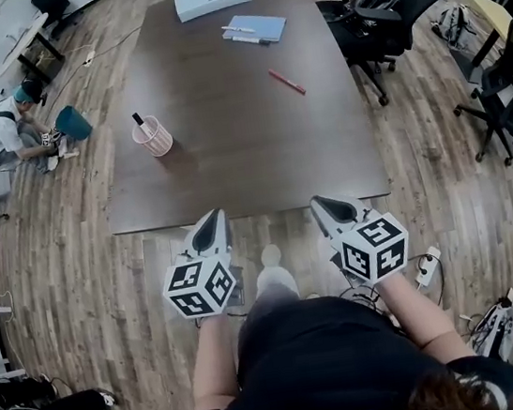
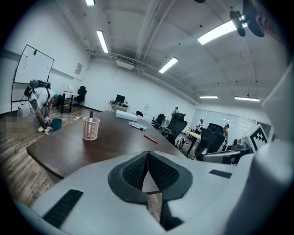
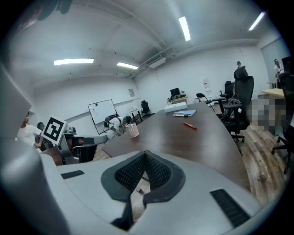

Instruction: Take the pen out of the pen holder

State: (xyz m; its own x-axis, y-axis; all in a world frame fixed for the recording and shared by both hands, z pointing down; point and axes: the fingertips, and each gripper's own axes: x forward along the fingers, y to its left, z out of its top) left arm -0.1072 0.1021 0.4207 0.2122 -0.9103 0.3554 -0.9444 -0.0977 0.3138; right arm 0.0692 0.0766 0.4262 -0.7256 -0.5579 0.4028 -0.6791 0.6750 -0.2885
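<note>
My left tool [image 1: 212, 217]: closed, empty.
My right tool [image 1: 321, 203]: closed, empty.
Pink mesh pen holder [image 1: 154, 136]: upper left on dark wooden counter [image 1: 248, 144], black pen [image 1: 141, 123] inside.

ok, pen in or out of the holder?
In: the black pen stands inside the upright pink pen holder, its top poking above the rim.

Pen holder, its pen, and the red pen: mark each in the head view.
pen holder [image 1: 156, 139]: head view, pink mesh wall.
pen [image 1: 140, 121]: head view, dark end sticking out.
red pen [image 1: 287, 81]: head view, mid-barrel.
</note>
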